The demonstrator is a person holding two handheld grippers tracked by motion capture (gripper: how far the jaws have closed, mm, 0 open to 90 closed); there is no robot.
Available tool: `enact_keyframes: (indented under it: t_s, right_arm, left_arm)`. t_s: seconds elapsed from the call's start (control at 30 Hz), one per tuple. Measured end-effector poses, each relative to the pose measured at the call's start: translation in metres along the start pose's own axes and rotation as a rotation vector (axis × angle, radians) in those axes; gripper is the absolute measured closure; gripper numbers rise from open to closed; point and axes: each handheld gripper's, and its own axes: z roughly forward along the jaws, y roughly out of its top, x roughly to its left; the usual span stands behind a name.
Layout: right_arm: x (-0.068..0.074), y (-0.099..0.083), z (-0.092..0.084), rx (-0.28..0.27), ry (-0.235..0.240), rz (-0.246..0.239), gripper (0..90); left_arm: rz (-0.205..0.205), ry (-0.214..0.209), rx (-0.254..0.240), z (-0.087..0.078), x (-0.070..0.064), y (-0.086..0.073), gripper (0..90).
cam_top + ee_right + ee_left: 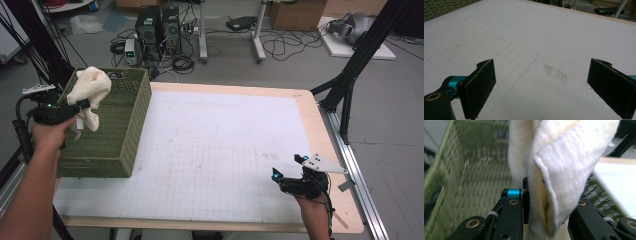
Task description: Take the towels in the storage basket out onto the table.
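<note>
Between the jaws of the left hand-held gripper: a cream cloth, clamped and bunched, hanging lengthwise downward, most of it bulging above the pads. Directly below and behind: the green woven basket, open-topped, at the surface's left edge. Well apart to the right: the right hand-held gripper, jaws wide apart, empty, low over the surface.

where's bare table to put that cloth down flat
The white grid mat lies bare from the green basket across to the right gripper, whose jaws stand open. It is crowded at the left edge: the left gripper holds the cloth over the basket.
</note>
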Motion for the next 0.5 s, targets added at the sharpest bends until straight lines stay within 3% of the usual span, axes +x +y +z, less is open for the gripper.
enact_keyframes:
  t_s: [0.23, 0.3, 0.33, 0.5]
  right_arm:
    - [0.0, 0.001, 0.0, -0.008, 0.001, 0.0, 7.4]
    - [0.0, 0.001, -0.001, -0.011, 0.003, 0.001, 7.4]
    - [0.0, 0.001, -0.001, -0.011, 0.003, 0.001, 7.4]
    - [0.001, 0.001, -0.001, -0.013, 0.002, 0.002, 7.4]
  left_arm:
    - [0.061, -0.095, -0.112, -0.019, -0.029, 0.023, 75.3]
    - [0.087, -0.143, -0.14, -0.023, -0.046, 0.03, 75.3]
    - [0.087, -0.143, -0.14, -0.023, -0.046, 0.03, 75.3]
    - [0.148, -0.234, -0.147, -0.024, -0.077, 0.035, 75.3]
